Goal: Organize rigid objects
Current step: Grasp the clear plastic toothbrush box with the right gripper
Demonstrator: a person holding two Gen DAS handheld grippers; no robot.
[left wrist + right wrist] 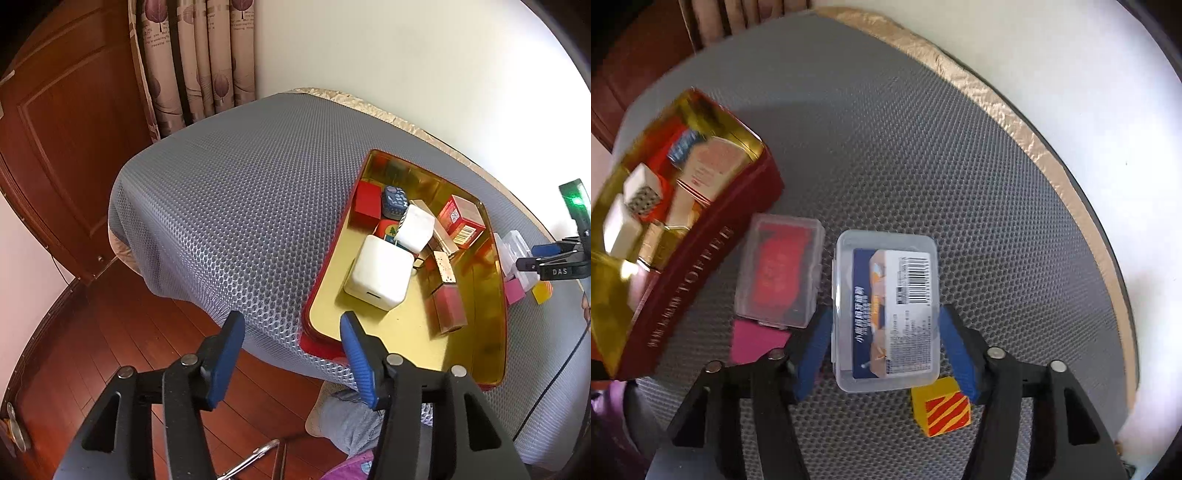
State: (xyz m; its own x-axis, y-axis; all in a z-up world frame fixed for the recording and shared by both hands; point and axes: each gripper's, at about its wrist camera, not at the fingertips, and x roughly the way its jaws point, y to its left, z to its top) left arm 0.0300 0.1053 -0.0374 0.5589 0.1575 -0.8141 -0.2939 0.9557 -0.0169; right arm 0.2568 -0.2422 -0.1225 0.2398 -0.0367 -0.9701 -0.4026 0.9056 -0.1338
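Observation:
A red tin with a gold inside [476, 325] lies on the grey mat and holds several small boxes, among them a white box [380, 277] and red boxes; it also shows in the right wrist view [701, 251]. My left gripper [291, 332] is open and empty at the tin's near corner. My right gripper [882, 332] is open, with its fingers on either side of a clear plastic case with a blue label [886, 310]; whether the pads touch it is unclear. A second clear case with a red insert [779, 269], a pink block [753, 339] and a yellow-and-red striped block [942, 410] lie beside it.
The grey honeycomb mat [240, 192] covers a round table with a beige rim [1015, 110] against a white wall. A wooden door [66, 129], curtains [199, 59] and a wooden floor [110, 332] lie beyond the table's left edge. The right gripper shows at the far right of the left wrist view [546, 258].

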